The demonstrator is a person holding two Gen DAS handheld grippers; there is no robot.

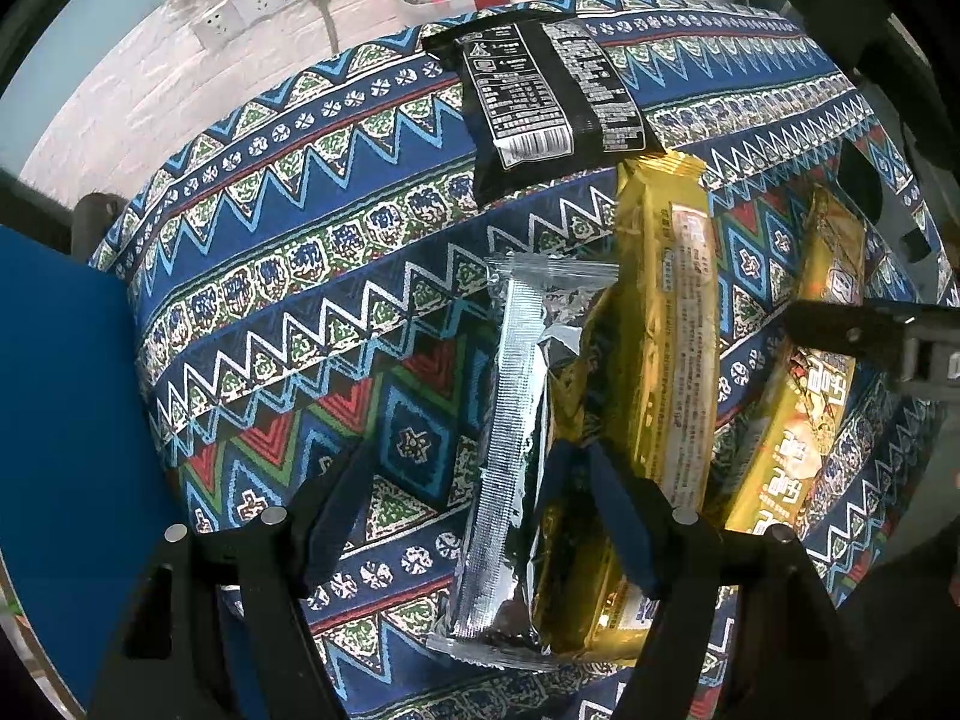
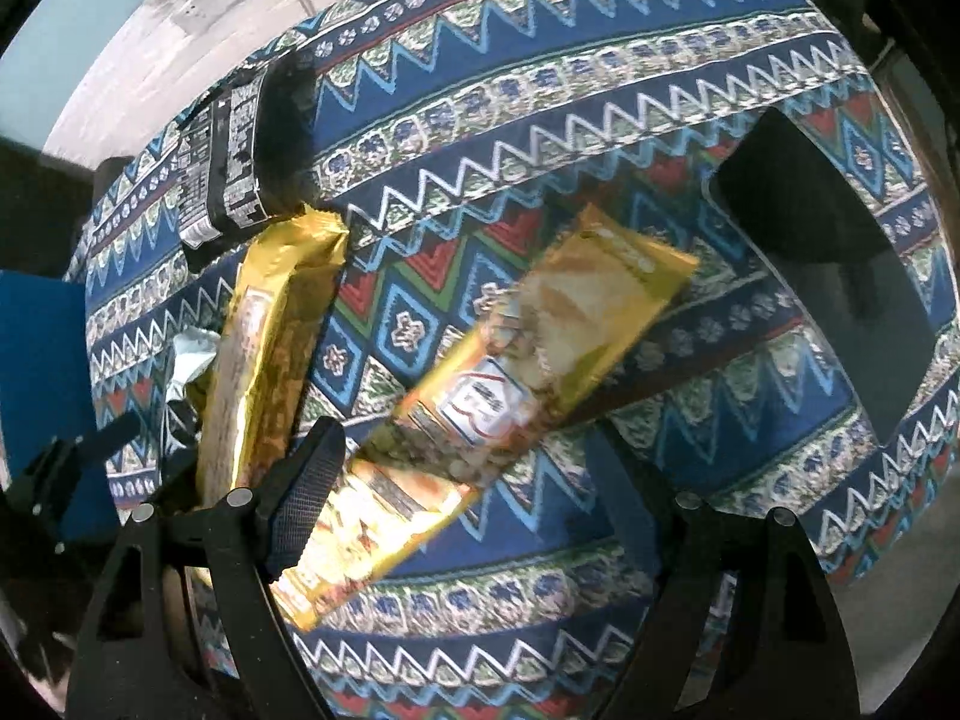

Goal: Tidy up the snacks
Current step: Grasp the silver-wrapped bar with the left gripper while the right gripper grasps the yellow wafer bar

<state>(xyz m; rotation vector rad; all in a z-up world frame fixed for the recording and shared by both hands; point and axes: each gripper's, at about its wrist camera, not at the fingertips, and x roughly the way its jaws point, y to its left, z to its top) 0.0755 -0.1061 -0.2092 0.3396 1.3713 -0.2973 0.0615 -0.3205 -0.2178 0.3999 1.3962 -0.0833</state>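
On the patterned blue tablecloth lie a silver snack packet, a gold packet beside it, a second gold packet to the right and a black packet at the far side. My left gripper is open, its fingers either side of the silver packet's near half. My right gripper is open over the second gold packet, which lies slanted between its fingers. The first gold packet and the black packet show to the left.
A blue panel stands at the left table edge. A dark opening shows at the right of the cloth. A white wall with sockets, a bin and clutter lie beyond the far edge.
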